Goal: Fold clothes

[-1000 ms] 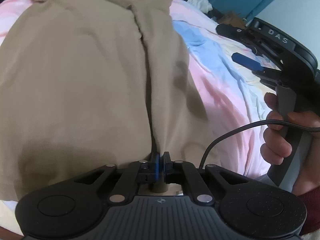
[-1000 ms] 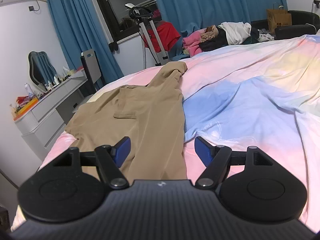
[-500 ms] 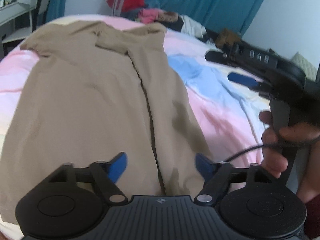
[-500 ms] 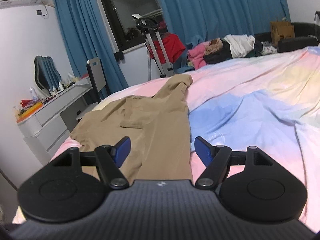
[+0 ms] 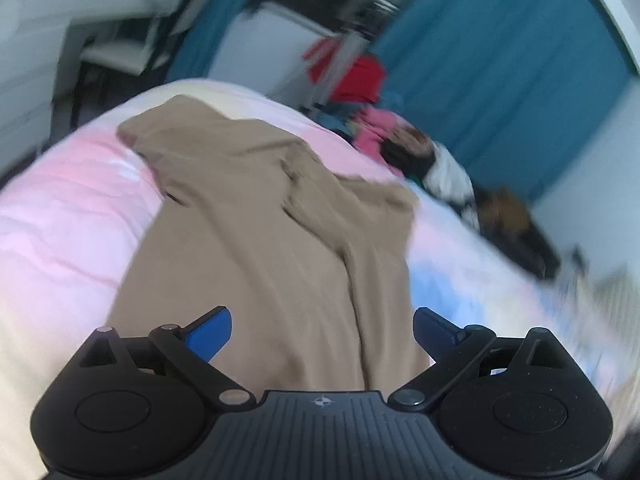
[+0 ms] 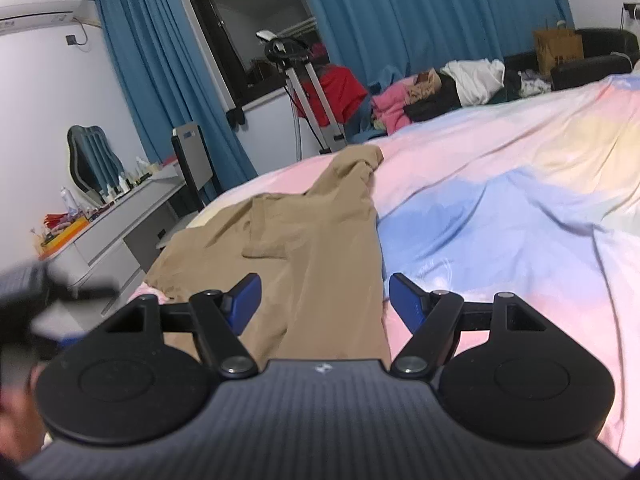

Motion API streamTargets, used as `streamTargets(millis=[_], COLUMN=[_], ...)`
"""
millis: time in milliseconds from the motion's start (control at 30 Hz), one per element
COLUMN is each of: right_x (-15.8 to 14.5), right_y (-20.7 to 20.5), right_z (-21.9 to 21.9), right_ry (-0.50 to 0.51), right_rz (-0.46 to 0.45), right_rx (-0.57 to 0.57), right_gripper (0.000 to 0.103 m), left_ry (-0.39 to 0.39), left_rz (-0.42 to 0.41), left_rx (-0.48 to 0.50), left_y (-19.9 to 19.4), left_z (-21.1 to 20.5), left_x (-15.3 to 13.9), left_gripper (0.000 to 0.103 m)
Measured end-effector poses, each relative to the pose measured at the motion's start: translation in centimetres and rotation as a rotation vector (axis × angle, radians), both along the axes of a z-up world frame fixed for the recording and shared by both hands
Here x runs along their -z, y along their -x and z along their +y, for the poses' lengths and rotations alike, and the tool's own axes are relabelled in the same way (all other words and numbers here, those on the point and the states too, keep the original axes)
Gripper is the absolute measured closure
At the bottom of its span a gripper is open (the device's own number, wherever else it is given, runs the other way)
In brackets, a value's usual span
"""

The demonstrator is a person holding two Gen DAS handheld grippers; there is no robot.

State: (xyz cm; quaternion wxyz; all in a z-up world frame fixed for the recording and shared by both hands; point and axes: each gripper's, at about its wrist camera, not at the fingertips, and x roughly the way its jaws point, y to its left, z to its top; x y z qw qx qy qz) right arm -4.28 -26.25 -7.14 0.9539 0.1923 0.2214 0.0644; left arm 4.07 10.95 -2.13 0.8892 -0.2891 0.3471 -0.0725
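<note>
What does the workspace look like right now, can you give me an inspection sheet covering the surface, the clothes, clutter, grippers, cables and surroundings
Surface: bed with a pastel pink, blue and yellow sheet, wrinkled.
Job's things: tan garment lying lengthwise on the bed, one side folded over along a long crease, not held.
Clutter: clothes pile past the far edge of the bed; bottles and small items on the grey dresser.
Grippers: left gripper opening, nothing between its jaws, above the garment; right gripper open, empty.
Cables: nothing seen on the bed; a wire on the wall near the air conditioner.
Surroundings: blue curtains, mirror, paper bag, black chair.
</note>
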Motion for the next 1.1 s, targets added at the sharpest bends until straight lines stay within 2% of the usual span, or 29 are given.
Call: streamTargets(millis=[133,167,333,500,567,700,767,800,833,867,1000,1100], right_x=[1.0,1.2,2.5,4.0,4.7,5.8,6.3,6.5,6.7,6.9,7.0,6.5], right_y=[-1.2,-1.7,-4.4,-7.2,-8.1,-9.3,-9.8,-10.0,-10.3,-10.5,-10.8,-10.3], right_z=[0.4,0.5,1.6,2.7,3.0,3.1,2.9,2.7,2.5,2.3,1.9,1.8], right_ry=[-0.006,-0.007,0.018,0.056,0.067,0.062,0.055,0.048,0.039,0.031,0.017,0.016], right_rz=[0.024,0.030,0.015,-0.001,0.000,0.000,0.001,0.005,0.011,0.019,0.026,0.020], right_rx=[-0.008,-0.012,-0.022,-0.048,-0.068,-0.079,-0.073,-0.067,-0.060,-0.054,-0.035,-0.031], right_gripper=[0.031,0.031,0.031,0.031,0.031,0.031,0.031,0.031,0.031,0.031,0.031,0.031], left_ry=[0.207,0.228,0.262,0.272,0.235,0.122,0.080,0.041,0.000,-0.043,-0.202,-0.307], left_rz=[0.057,0.057,0.038,-0.082,-0.139,-0.218,-0.239,-0.242,-0.245,-0.252,-0.302,-0.356], left_rx=[-0.194,-0.229,-0.323,-0.408,-0.404,-0.380,-0.360,-0.351,-0.340,-0.325,-0.255,-0.195], left_y=[-6.3,-7.5,-13.7,-17.6,-19.4,-22.4,-23.7,-24.4,-24.3,-24.6,-24.5,-23.7], left_z=[6.1,7.3,11.4,13.7,13.9,13.4,13.1,12.9,12.3,11.8,9.2,5.3], left_x=[3.5,4.4,8.7,10.3,10.2,9.9,9.5,9.2,8.5,8.0,5.5,2.6], left_gripper=[0.004,0.004,0.009,0.009,0.010,0.026,0.041,0.058,0.082,0.092,0.097,0.097])
